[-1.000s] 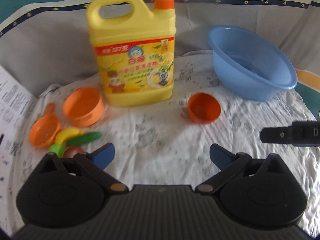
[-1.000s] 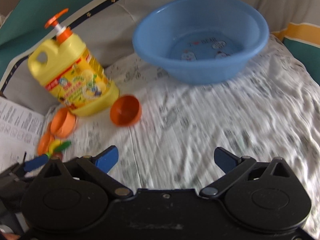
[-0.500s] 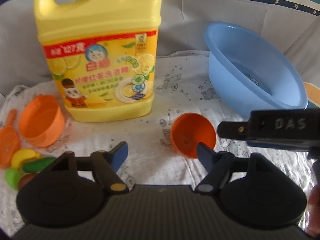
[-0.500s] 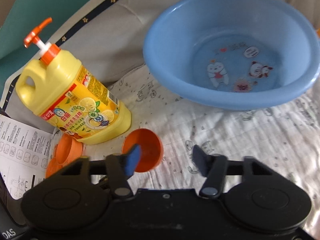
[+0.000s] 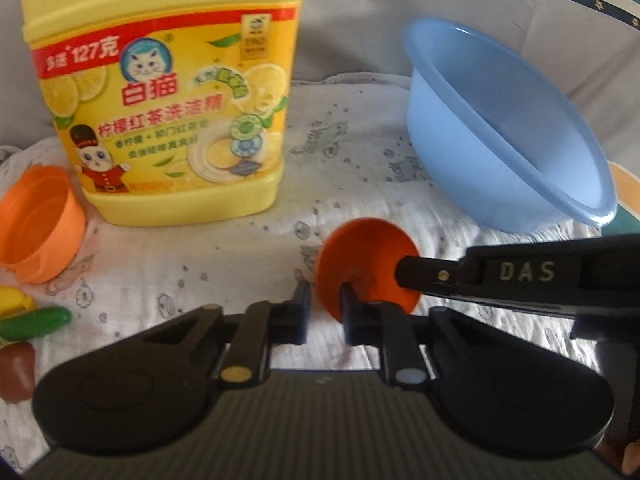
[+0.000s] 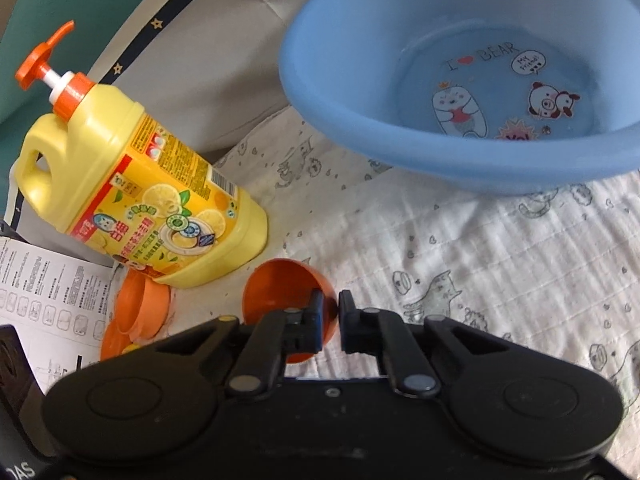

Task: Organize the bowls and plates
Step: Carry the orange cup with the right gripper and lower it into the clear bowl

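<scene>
Both grippers have come to the same small orange bowl (image 5: 366,266), which lies tipped on its side on the white printed cloth (image 5: 224,256), between the yellow soap jug (image 5: 160,92) and the big blue basin (image 5: 504,128). The left gripper (image 5: 323,310) has just been closing its jaws, and they now pinch the near edge of the bowl, one jaw outside the wall and one inside. The right gripper (image 6: 330,320) has just been closing too, and its jaws clamp the bowl's rim from the other side, with the thin wall between them. So the step in hand looks like the pick-up of this first bowl. The bowl is round, so it has no real long side; its open mouth faces sideways, toward the jug, not up. Next, I think the bowl must be lifted off the cloth and turned so its mouth faces up. Two grips on one little bowl could twist it, so one gripper may need to let go. A second, paler orange bowl (image 5: 34,224) lies tipped over to the left of the jug, near some toy vegetables (image 5: 34,322), and it waits its turn.
</scene>
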The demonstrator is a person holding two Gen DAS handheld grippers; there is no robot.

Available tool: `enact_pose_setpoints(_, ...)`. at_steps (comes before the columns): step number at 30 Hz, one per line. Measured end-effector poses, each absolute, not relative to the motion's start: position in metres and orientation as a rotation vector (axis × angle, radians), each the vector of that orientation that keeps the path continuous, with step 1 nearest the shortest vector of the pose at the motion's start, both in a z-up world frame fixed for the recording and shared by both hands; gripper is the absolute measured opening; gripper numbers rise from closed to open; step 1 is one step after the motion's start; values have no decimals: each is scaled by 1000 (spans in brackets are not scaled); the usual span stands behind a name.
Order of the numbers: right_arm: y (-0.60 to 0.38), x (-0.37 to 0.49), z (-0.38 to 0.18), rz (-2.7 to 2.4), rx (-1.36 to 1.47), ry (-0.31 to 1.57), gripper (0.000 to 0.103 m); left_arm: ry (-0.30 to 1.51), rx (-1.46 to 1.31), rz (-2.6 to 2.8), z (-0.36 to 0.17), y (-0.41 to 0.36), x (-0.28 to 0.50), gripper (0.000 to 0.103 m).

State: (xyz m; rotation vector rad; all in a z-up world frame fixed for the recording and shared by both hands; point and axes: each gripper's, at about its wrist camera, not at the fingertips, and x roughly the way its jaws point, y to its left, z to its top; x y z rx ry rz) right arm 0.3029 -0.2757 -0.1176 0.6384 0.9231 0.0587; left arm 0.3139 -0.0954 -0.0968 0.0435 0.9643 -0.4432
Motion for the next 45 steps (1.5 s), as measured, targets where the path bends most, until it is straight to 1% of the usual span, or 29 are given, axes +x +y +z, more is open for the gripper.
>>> enact_pose_setpoints(7,-268,280,-113,61,621,933,8,967,75,-440,-89,-95,298,14)
enact_pose_setpoints(14,-252,241,-93,94,582,922,8,987,83,-432,-74,-78,266,14)
enact_pose_setpoints(32,-219,115,-45,181,542,912,8,988,33,-397,-25,-27,139,14)
enact_pose_setpoints(38,-218,74,-37,188,530,898,8,960,42,-404,-9,-20,94,14)
enact_pose_setpoints(45,-219,33,-35,196,519,908,8,967,35,-421,-7,-13,53,14)
